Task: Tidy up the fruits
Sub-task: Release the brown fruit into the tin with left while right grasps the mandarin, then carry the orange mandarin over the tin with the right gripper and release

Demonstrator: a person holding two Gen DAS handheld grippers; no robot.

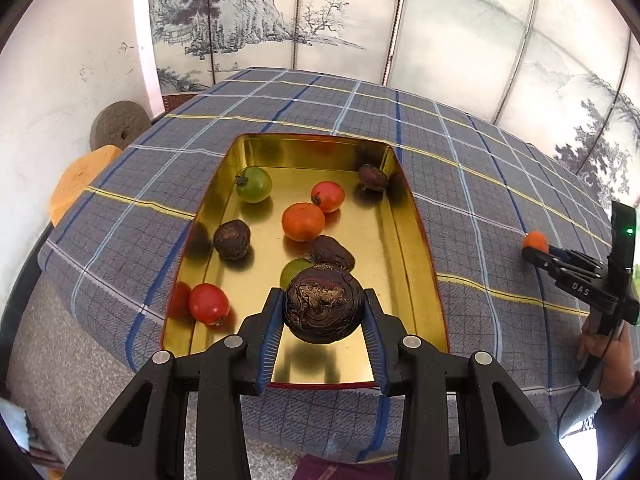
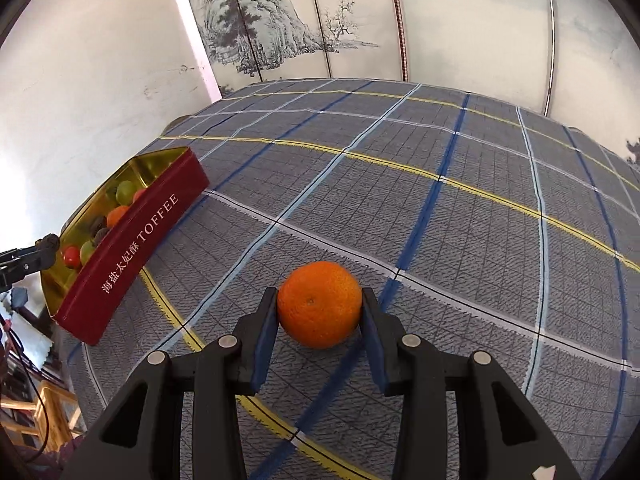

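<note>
Black left gripper (image 1: pixel 324 308): its blue-padded fingers clamp a dark brown, round water chestnut (image 1: pixel 324 307), held above the near end of the tin.
Black right gripper (image 2: pixel 320 310): its jaws are closed on a round orange tangerine (image 2: pixel 319 305) that sits low over the cloth, well to the right of the tin; whether it touches the cloth cannot be told.
Gold-lined rectangular tin with red outer walls (image 1: pixel 416 264): rests on the cloth; its side reads "TOFFEE" in the right wrist view.
Tin contents, near to far: a red cherry tomato (image 1: pixel 209 304), a green tomato (image 1: pixel 294 272) half hidden behind the held chestnut, a brown chestnut (image 1: pixel 332 253), another brown chestnut (image 1: pixel 232 240), an orange tangerine (image 1: pixel 303 221), a second red tomato (image 1: pixel 328 196), a large green tomato (image 1: pixel 254 184), and a brown chestnut in the far right corner (image 1: pixel 373 178).
Grey plaid tablecloth with blue, white and yellow lines (image 2: pixel 480 208): covers the whole table.
Ink-landscape folding screen (image 1: pixel 280 20): stands behind the table.
</note>
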